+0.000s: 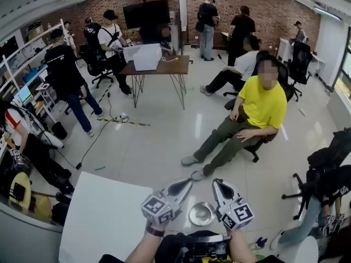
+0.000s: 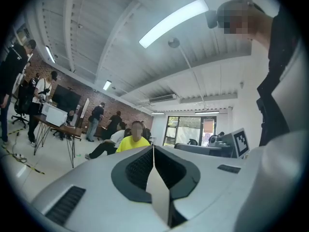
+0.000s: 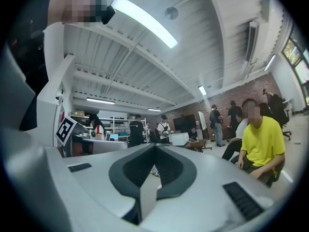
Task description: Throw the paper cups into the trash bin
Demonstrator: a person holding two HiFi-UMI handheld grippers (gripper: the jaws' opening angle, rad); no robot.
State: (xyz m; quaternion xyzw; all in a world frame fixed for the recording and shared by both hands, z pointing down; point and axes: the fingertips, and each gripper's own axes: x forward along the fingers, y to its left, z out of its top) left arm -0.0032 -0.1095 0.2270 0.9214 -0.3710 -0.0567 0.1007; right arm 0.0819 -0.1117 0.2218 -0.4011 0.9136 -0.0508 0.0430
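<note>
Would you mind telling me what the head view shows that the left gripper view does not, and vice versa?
Only the head view: the round metal container on the floor between the left gripper and right gripper, and the white table. Only the left gripper view: the long strip light overhead, and that gripper's jaws pressed together, nothing between them. Both: the person in the yellow shirt, the brick wall and the desk with the white box.

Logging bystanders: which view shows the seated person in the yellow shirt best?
Head view: the person in the yellow shirt shows whole, seated. Right gripper view shows just the upper body at its edge; left gripper view only head and shoulders, small.
</note>
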